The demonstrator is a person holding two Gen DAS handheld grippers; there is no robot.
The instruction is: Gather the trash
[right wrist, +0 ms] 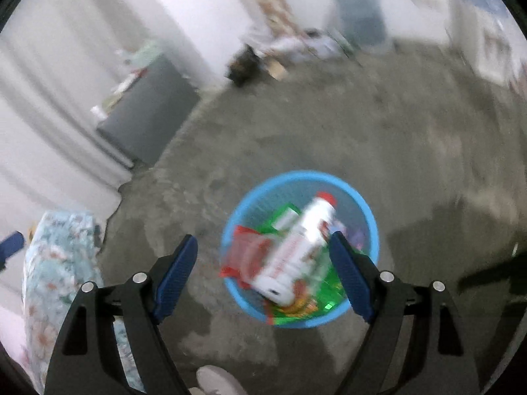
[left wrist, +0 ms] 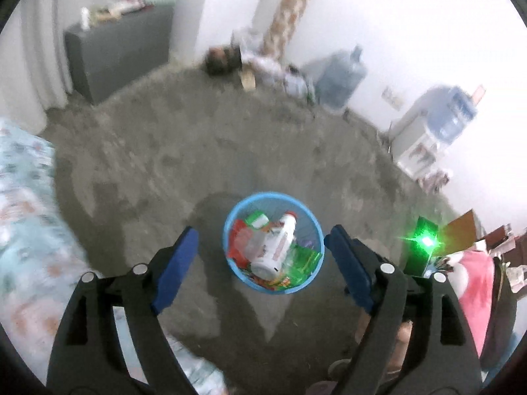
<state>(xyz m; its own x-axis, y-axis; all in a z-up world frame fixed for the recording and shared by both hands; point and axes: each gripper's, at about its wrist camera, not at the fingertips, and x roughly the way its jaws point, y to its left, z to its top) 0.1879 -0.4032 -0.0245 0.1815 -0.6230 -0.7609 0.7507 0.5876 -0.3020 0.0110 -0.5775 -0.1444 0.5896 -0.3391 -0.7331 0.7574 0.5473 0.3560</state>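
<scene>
A round blue basket point(left wrist: 230, 220) is seen standing on the gray floor point(left wrist: 164, 164), and its wall is made of thin mesh. It is full of trash. A white bottle point(left wrist: 275, 247) with a red cap is laid on top, tilted, cap toward the far rim. Red print is seen on its label, but the words are too blurry to be read. A red wrapper point(left wrist: 238, 238) is tucked at its left, and green packets point(left wrist: 304, 260) are packed under and beside it.

The left gripper point(left wrist: 262, 242) is held above the basket with its blue pads spread wide and nothing between them. The right gripper point(right wrist: 263, 251) is held the same way over the basket point(right wrist: 263, 184), wide apart and holding nothing, and the bottle point(right wrist: 296, 250) shows between its fingers.

The floor looks rough and patchy, like bare cement. A bed cover point(left wrist: 23, 204) with flowers is seen at the left. A dark cabinet point(left wrist: 122, 46) stands by the white wall, with small things on top. Two big water jugs point(left wrist: 342, 79) are seen farther back, one on a white stand. A green light point(left wrist: 426, 240) glows at the right, beside pink cloth point(left wrist: 477, 293).
</scene>
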